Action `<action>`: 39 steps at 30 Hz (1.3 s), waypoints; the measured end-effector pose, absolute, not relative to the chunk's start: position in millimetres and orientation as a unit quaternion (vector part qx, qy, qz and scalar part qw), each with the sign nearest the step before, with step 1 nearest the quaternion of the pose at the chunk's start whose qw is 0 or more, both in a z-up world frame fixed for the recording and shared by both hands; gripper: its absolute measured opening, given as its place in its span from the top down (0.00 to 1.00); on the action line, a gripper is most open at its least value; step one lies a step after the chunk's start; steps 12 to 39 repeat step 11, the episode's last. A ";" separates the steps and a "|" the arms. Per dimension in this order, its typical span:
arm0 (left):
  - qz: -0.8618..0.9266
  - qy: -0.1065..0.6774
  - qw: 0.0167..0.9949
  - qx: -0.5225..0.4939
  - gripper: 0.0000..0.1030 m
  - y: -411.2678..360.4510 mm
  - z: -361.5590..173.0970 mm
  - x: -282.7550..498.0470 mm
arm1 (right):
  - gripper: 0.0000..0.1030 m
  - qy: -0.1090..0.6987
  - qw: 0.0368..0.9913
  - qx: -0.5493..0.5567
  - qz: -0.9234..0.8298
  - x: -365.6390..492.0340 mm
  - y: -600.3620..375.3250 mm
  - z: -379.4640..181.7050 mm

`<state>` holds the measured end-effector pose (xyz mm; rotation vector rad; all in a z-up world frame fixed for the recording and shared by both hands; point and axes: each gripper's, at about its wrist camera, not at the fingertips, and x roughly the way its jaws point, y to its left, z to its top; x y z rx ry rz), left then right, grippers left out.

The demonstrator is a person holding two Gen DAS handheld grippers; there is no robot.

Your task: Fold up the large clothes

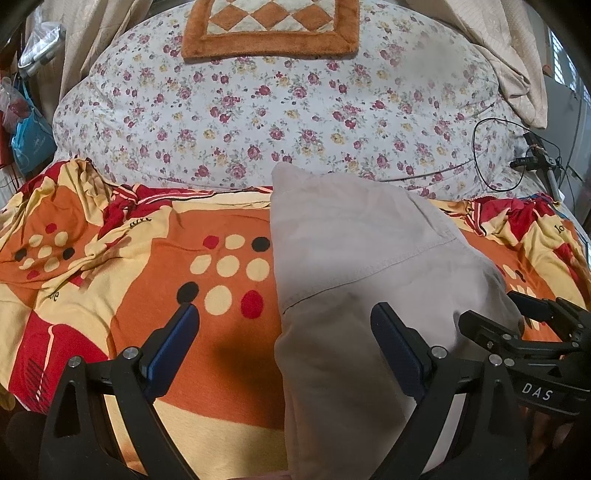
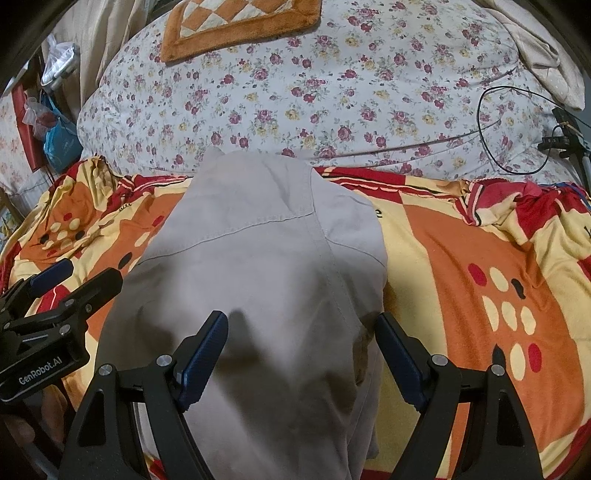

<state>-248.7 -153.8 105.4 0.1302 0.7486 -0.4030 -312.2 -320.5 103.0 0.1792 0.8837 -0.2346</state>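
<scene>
Grey garment (image 2: 258,280) laid flat on the orange, red and cream patterned blanket (image 1: 207,354), running lengthwise from the near edge toward the floral quilt (image 1: 280,110); far end of the garment just reaching the quilt's near border. Stitched seam visible crossing the garment on a slant, second seam running along its length. Fabric mostly smooth, slight bulge along the right side.

Left gripper (image 1: 284,325) held above the garment's left edge, jaws standing wide apart, nothing between the pads; left finger over bare blanket, right finger over the grey cloth. No contact with the garment discernible.

Right gripper (image 2: 301,336) held above the garment's near right portion, jaws likewise spread wide and empty; left finger over the cloth, right finger at the garment's right border.

Beyond the garment: orange-bordered checkered mat (image 1: 269,26) on the quilt's far side. Black cable (image 2: 513,129) looped on the quilt, to the garment's far right.
</scene>
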 end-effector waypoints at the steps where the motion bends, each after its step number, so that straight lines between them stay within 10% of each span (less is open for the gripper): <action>1: -0.196 0.363 0.909 0.063 0.08 -153.6 105.4 -248.7 | 0.20 0.427 0.893 0.086 -0.113 -312.3 -319.9 102.7; 39: -0.205 0.372 0.904 0.043 0.08 -144.0 103.9 -239.6 | 0.19 0.430 0.892 0.088 -0.106 -310.2 -329.0 102.3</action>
